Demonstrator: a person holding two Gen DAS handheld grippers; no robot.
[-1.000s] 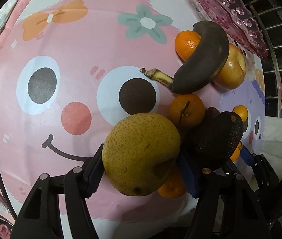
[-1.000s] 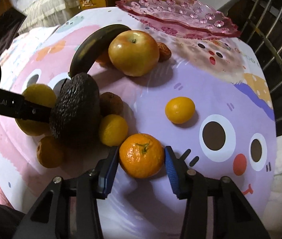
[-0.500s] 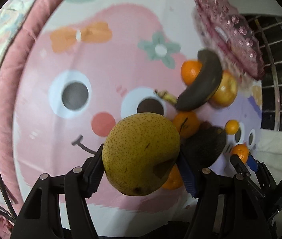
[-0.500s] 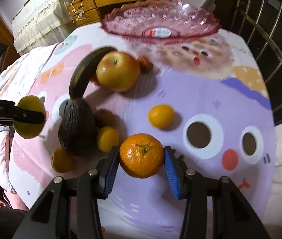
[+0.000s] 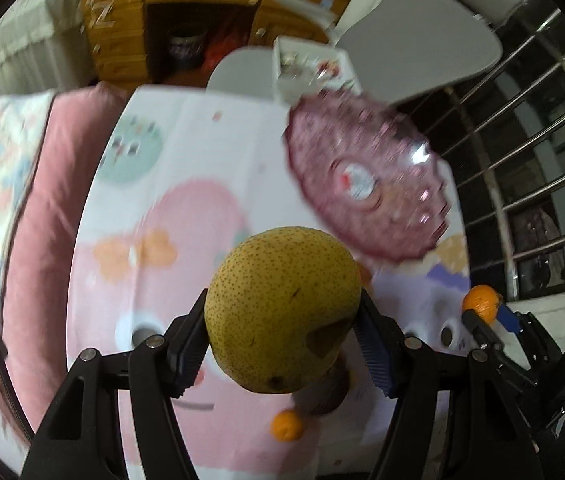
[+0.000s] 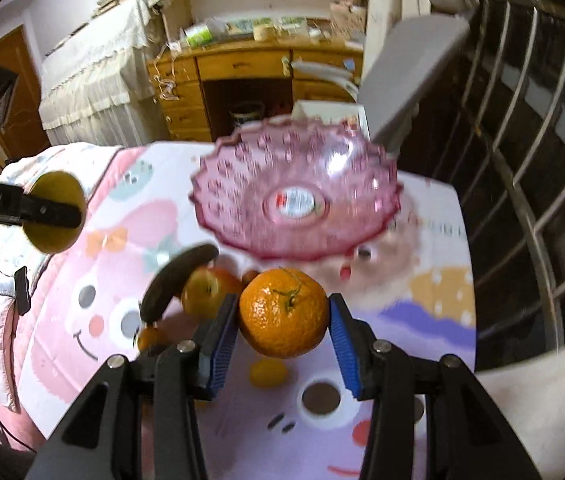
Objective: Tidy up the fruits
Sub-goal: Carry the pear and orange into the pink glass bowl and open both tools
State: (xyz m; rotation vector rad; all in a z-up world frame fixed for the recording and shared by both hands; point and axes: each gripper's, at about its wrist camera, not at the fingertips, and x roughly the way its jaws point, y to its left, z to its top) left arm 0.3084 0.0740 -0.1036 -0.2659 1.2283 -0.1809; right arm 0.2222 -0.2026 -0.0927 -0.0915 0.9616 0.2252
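Observation:
My left gripper (image 5: 282, 338) is shut on a yellow speckled pear (image 5: 282, 308) and holds it high above the table. My right gripper (image 6: 282, 330) is shut on an orange mandarin (image 6: 282, 312), also lifted. A pink glass bowl (image 6: 242, 200) stands empty at the far side of the cartoon tablecloth; it also shows in the left wrist view (image 5: 322, 168). Below the mandarin lie a dark banana (image 6: 174, 276), an apple (image 6: 206, 290) and a small yellow citrus (image 6: 268, 372). The right gripper with its mandarin (image 5: 482, 306) shows at the right of the left wrist view.
A small mandarin (image 5: 287, 426) lies on the cloth below the pear, beside a dark avocado (image 5: 326, 396). A metal railing (image 6: 530, 160) runs along the right. A wooden desk (image 6: 250, 80) and a grey chair (image 5: 414, 48) stand behind the table. A pink cushion (image 5: 42, 208) lies left.
Both grippers have risen well above the table with their fruits and tilted toward the pink bowl, which now sits nearer the middle of both views.

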